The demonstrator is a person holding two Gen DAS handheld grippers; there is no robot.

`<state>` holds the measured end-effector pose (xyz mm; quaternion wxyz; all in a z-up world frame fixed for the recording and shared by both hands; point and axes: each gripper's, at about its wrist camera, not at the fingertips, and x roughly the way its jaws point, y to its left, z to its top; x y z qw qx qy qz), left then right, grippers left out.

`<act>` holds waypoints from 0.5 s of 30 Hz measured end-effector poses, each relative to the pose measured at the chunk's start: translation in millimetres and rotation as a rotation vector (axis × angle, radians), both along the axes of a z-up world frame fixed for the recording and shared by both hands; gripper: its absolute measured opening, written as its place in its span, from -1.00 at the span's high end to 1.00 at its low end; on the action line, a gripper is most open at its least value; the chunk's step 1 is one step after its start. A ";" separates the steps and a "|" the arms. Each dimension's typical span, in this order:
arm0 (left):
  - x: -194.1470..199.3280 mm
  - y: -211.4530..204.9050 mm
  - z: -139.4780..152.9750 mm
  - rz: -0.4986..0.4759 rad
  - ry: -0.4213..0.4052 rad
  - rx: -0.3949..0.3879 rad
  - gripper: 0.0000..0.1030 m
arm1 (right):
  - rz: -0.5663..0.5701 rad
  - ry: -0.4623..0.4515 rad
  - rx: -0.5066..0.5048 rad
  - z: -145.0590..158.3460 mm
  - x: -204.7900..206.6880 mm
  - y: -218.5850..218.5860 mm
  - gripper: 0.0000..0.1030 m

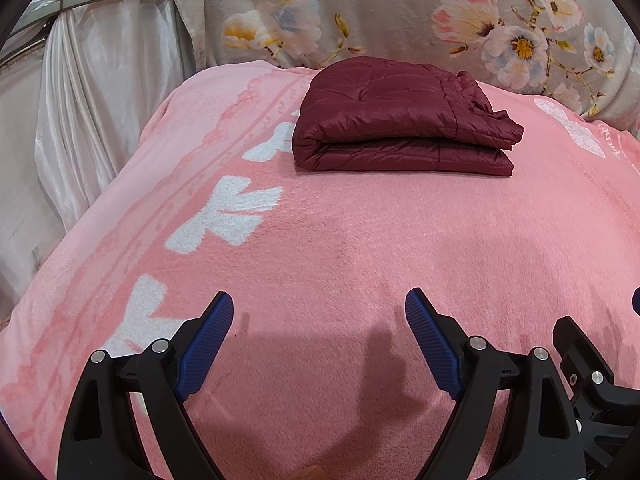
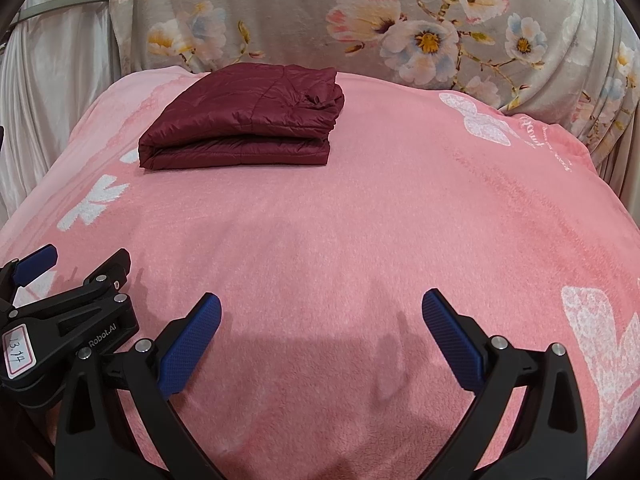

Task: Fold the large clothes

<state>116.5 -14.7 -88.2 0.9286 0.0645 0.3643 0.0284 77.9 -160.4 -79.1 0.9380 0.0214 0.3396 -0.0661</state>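
A dark red puffer jacket (image 1: 400,120) lies folded into a thick rectangle at the far side of the pink blanket (image 1: 340,248). It also shows in the right wrist view (image 2: 244,120), far left of centre. My left gripper (image 1: 319,308) is open and empty, low over the blanket, well short of the jacket. My right gripper (image 2: 321,306) is open and empty too, near the front of the blanket (image 2: 360,220). The left gripper's body shows at the left edge of the right wrist view (image 2: 68,320).
A grey floral cloth (image 1: 400,12) covers the upright back behind the blanket. White satin drapes (image 1: 80,100) hang at the left. White flower prints mark the blanket's left and right sides.
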 end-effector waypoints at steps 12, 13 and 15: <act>0.1 -0.4 -0.2 0.000 -0.001 -0.001 -0.63 | -0.001 -0.001 -0.001 -0.1 0.0 0.9 -0.91; 0.1 -0.3 -0.2 0.000 -0.001 0.000 -0.63 | -0.001 -0.001 0.000 0.0 0.1 0.8 -0.91; 0.0 -0.6 -0.1 0.000 -0.001 0.000 -0.63 | -0.001 -0.001 0.000 -0.1 0.0 1.3 -0.91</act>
